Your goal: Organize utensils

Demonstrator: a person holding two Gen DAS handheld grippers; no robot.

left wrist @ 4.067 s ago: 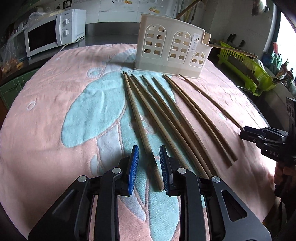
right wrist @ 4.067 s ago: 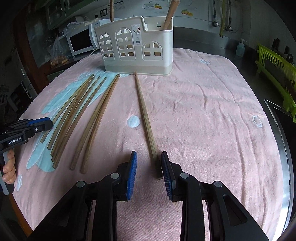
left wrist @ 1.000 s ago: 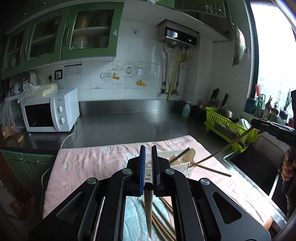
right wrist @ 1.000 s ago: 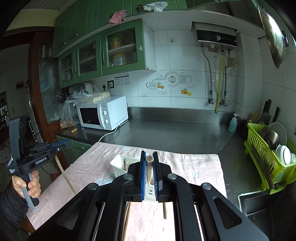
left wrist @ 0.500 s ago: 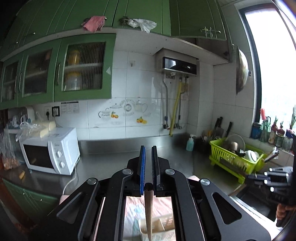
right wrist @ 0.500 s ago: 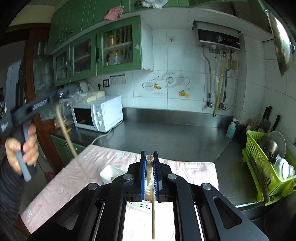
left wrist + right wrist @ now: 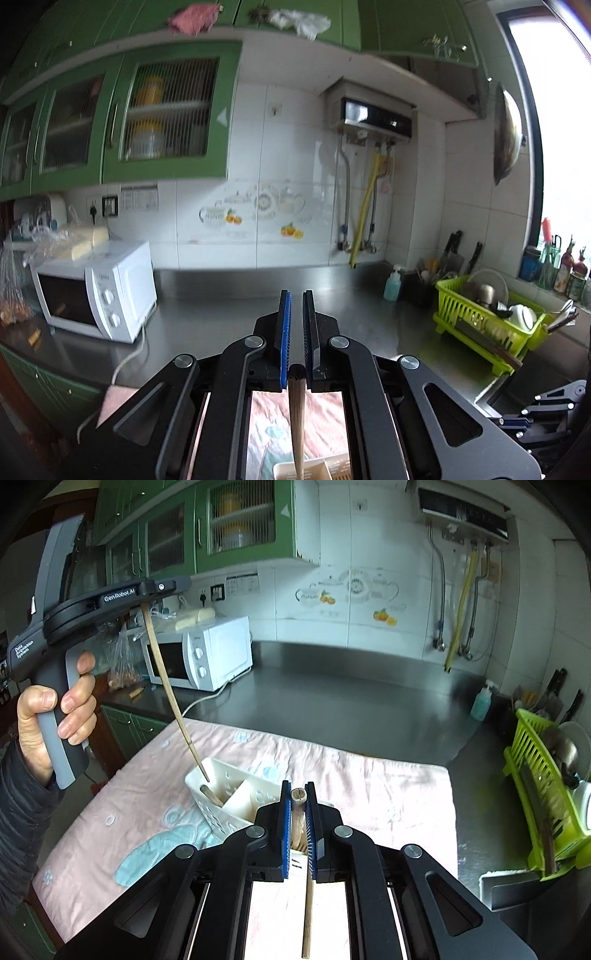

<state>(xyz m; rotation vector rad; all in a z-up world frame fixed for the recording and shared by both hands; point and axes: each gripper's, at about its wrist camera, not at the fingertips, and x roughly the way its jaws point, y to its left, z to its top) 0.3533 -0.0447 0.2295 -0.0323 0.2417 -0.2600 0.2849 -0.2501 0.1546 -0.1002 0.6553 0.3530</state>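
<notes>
My left gripper (image 7: 296, 299) is shut on a long wooden chopstick (image 7: 296, 417) that hangs straight down. In the right wrist view the same gripper (image 7: 173, 585) holds that chopstick (image 7: 171, 694) with its tip inside the left compartment of the white utensil holder (image 7: 229, 797), beside another chopstick standing there. The holder's rim (image 7: 317, 469) shows below the left gripper. My right gripper (image 7: 296, 790) is shut on a second chopstick (image 7: 306, 893), held upright just in front of the holder.
The pink and blue towel (image 7: 369, 775) covers the table. A white microwave (image 7: 207, 653) stands on the steel counter at the back left. A green dish rack (image 7: 543, 794) is at the right, and also shows in the left wrist view (image 7: 484, 325).
Both grippers have risen from the towel with a chopstick each. The left chopstick's tip has come down into the holder's left compartment. The right gripper has moved closer to the holder.
</notes>
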